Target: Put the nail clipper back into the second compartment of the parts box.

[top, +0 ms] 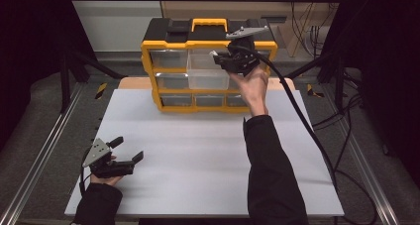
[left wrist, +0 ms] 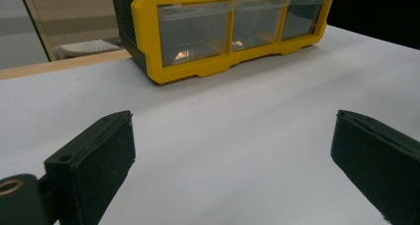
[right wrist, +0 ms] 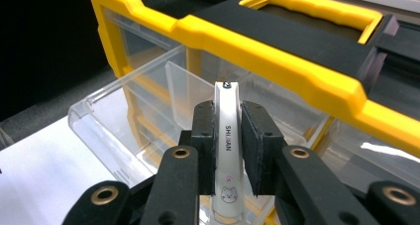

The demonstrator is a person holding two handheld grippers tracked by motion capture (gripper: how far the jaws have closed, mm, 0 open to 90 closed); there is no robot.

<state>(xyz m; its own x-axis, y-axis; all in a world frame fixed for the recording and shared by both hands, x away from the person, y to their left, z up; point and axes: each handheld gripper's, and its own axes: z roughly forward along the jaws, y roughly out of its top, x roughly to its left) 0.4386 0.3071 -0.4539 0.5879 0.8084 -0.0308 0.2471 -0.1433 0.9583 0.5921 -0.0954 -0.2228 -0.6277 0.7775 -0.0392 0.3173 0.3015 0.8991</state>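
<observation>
White pen-like stick [right wrist: 227, 150] clamped in my right gripper [right wrist: 228, 136], poised above pulled-out drawer [right wrist: 124, 116] just ahead; next: lower in, release. Left gripper [left wrist: 233, 160] jaws apart, idle

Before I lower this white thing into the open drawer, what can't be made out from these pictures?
- White item with a cat print: its lower end is cut off by the bottom edge in the right gripper view, and the right gripper pads cover its sides.
- Open clear drawer: its floor is hidden behind the jaws.
- Small objects in the organizer's bottom drawers: too small, behind glare, in the left gripper view.
</observation>
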